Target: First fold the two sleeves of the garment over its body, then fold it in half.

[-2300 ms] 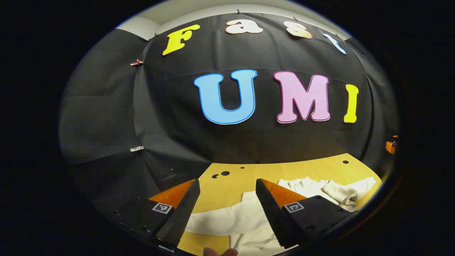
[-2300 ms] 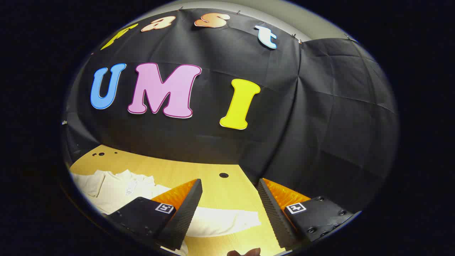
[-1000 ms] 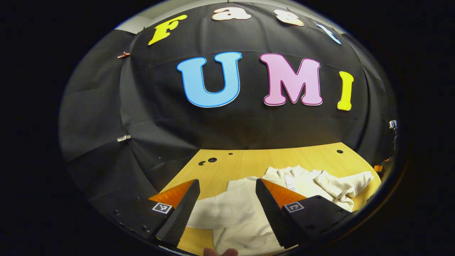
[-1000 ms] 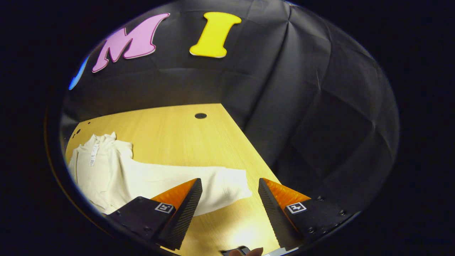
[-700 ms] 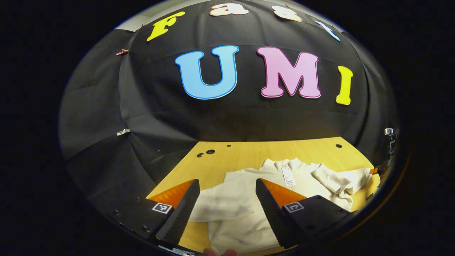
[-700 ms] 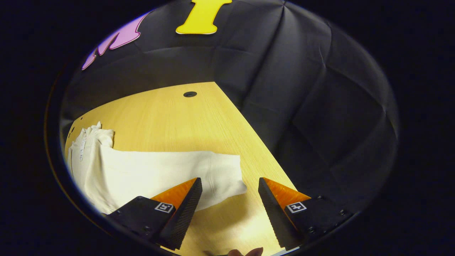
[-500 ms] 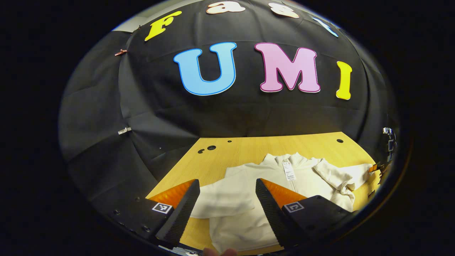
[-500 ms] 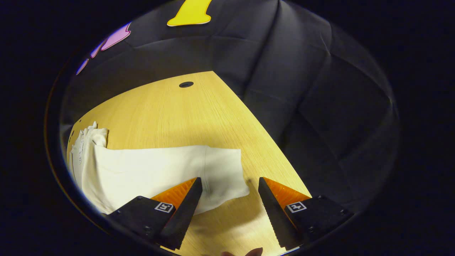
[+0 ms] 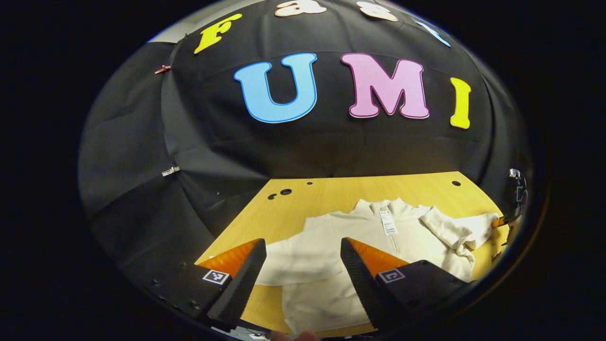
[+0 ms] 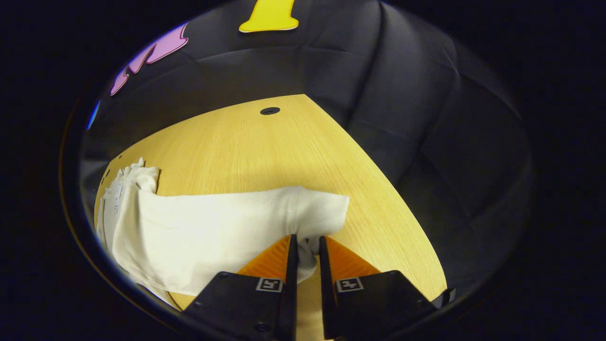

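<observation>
On a wooden desk (image 10: 265,142), the right gripper (image 10: 307,246) has its fingers nearly closed, pinching the cuff of a cream garment's sleeve (image 10: 222,232) between them; the left gripper (image 9: 303,255) hangs with fingers spread wide and empty, the garment (image 9: 378,237) lying flat on the desk just beyond and between them, its other sleeve (image 9: 296,263) outstretched.

My left gripper (image 9: 303,265) hangs with its fingers spread wide above the near left sleeve (image 9: 303,265) of the white garment (image 9: 378,237). The garment lies flat on the wooden table (image 9: 331,194), collar and tag (image 9: 388,222) farther off, its other sleeve (image 9: 454,232) bunched at the garment's right.
</observation>
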The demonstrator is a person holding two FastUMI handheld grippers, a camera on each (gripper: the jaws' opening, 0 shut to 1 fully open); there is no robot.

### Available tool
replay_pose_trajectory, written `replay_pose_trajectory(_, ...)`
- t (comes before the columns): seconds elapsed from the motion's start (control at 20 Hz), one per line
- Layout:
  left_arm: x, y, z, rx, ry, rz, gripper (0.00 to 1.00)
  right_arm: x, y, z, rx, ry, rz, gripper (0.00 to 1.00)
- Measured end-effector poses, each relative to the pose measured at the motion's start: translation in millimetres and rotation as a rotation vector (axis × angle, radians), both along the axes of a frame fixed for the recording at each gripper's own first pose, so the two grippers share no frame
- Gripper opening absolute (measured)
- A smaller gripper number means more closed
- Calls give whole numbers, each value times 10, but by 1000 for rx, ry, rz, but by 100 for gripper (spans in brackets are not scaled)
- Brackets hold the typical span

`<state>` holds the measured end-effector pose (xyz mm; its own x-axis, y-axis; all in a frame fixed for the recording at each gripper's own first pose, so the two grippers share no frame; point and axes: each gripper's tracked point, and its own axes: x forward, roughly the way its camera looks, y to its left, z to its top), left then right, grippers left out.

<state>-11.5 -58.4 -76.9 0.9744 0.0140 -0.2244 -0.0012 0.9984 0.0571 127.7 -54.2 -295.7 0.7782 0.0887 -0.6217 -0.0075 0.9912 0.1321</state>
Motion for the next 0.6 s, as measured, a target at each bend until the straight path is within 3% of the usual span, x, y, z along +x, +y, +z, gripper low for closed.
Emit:
replay_pose_trajectory(0.1,-40,58,-32,-5,2,6,98,0,16,19,26,7,-34,16)
replay_pose_trajectory(0.2,-45,134,-46,-8,3,14,98,-38,58,52,58,15,-54,13)
replay_pose_trajectory(0.6,-66,491,-126,-49,0,40,98,-325,348,831,162,-140,-11,13)
